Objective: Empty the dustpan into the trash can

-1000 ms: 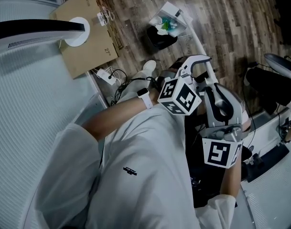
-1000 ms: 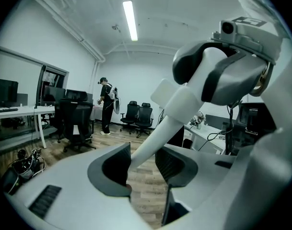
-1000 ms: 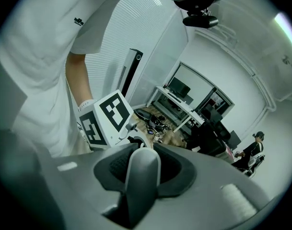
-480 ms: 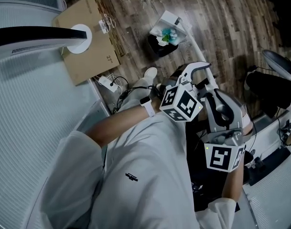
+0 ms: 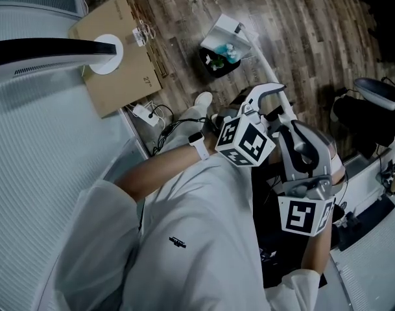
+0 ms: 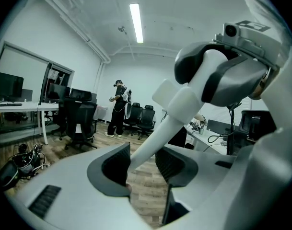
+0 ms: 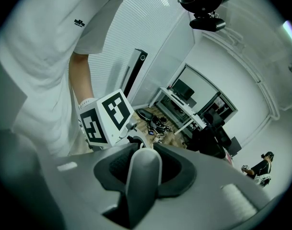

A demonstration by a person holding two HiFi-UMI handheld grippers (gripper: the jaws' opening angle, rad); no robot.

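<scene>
1. the dustpan [image 5: 224,30] is held out over the wooden floor [image 5: 301,31], tilted at the far right rim of the black trash can [image 5: 210,65]. teal and pale rubbish [image 5: 228,46] is seen at its mouth; whether any lies in the can yet cannot be told.
2. the long white handle [image 6: 157,133] is clamped in the right tongs [image 7: 143,169] near its end. the left tongs [image 6: 141,163] are closed round it nearer the pan, with the left pad touching.
3. the pan is judged light and stiff, though the long handle lets it lever and roll in smooth pads. a hold at two points spread along the handle is judged best, and a slow tip so that loose scraps are not scattered.
</scene>
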